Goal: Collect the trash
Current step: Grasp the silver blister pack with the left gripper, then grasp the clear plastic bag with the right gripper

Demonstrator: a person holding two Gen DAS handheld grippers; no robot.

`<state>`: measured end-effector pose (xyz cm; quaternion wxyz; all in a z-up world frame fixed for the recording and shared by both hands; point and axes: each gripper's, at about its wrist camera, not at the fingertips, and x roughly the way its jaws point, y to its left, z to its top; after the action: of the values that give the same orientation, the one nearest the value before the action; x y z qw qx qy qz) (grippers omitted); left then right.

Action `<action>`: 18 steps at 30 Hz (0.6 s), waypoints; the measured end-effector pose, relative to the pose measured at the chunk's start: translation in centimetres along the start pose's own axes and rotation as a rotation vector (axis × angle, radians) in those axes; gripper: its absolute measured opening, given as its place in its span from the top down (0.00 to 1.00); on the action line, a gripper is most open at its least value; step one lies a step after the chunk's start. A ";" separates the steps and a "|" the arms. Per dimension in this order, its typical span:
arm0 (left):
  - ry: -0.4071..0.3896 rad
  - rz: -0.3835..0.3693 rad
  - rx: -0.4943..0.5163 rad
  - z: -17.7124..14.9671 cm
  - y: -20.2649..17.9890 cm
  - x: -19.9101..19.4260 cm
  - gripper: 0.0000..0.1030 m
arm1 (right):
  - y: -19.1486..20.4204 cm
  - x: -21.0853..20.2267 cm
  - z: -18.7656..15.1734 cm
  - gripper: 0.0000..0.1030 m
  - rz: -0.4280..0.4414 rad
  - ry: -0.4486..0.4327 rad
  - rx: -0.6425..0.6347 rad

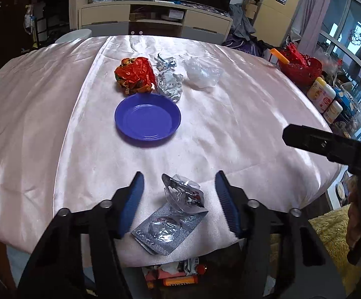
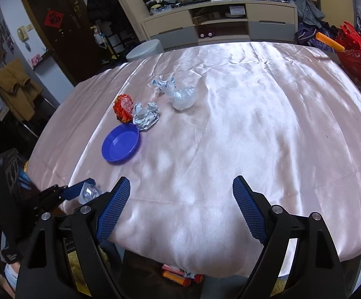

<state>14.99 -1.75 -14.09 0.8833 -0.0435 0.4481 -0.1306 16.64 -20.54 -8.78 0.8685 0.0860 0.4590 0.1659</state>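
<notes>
Trash sits scattered on the pink worktop (image 1: 55, 124): red wrapper (image 1: 134, 74) and blue plate (image 1: 148, 119) lie well ahead of the left gripper (image 1: 179, 199), whose released fingers straddle a clear wrapper (image 1: 184, 194) and blister pack (image 1: 165, 229). Right gripper (image 2: 181, 209) gapes, nothing between.

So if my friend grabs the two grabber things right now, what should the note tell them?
Left gripper: jaws apart, either side of a clear crumpled wrapper and a silver blister pack at the near table edge, not pinching them.
Right gripper: open, empty, over bare pink cloth.
Blue plate: mid-table, nothing on it.
Behind the plate: red-orange wrapper, crumpled foil, smaller foil scrap, clear plastic bag.
Done: nothing looks collected yet.
Left: probably pick up each piece, nearest first. The plate may be where it goes, but that is a guess.
</notes>
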 end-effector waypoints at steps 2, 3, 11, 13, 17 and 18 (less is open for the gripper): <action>0.011 -0.003 -0.002 0.0 0.4 0.5 0.69 | 0.1 0.8 1.0 0.17 -0.006 -0.008 -0.003; 0.013 -0.009 -0.006 0.0 0.6 0.6 0.74 | 0.1 1.3 1.6 0.17 -0.011 -0.013 -0.002; -0.003 -0.017 0.005 0.9 1.6 1.4 0.76 | 0.2 6.0 6.4 0.17 -0.038 -0.003 -0.008; 0.001 -0.019 0.014 0.9 1.6 1.8 0.76 | 0.2 7.1 7.4 0.17 -0.054 -0.001 -0.015; -0.003 0.006 0.060 1.0 1.1 2.0 0.76 | 0.0 9.0 9.2 0.19 -0.067 -0.004 -0.014; -0.003 0.006 0.060 1.0 1.1 2.0 0.77 | 0.0 9.5 9.5 0.21 -0.067 -0.004 -0.014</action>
<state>17.13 -1.30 -15.26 0.8853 -0.0158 0.4429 -0.1412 29.48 -17.04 -10.76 0.8750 0.0650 0.4590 0.1397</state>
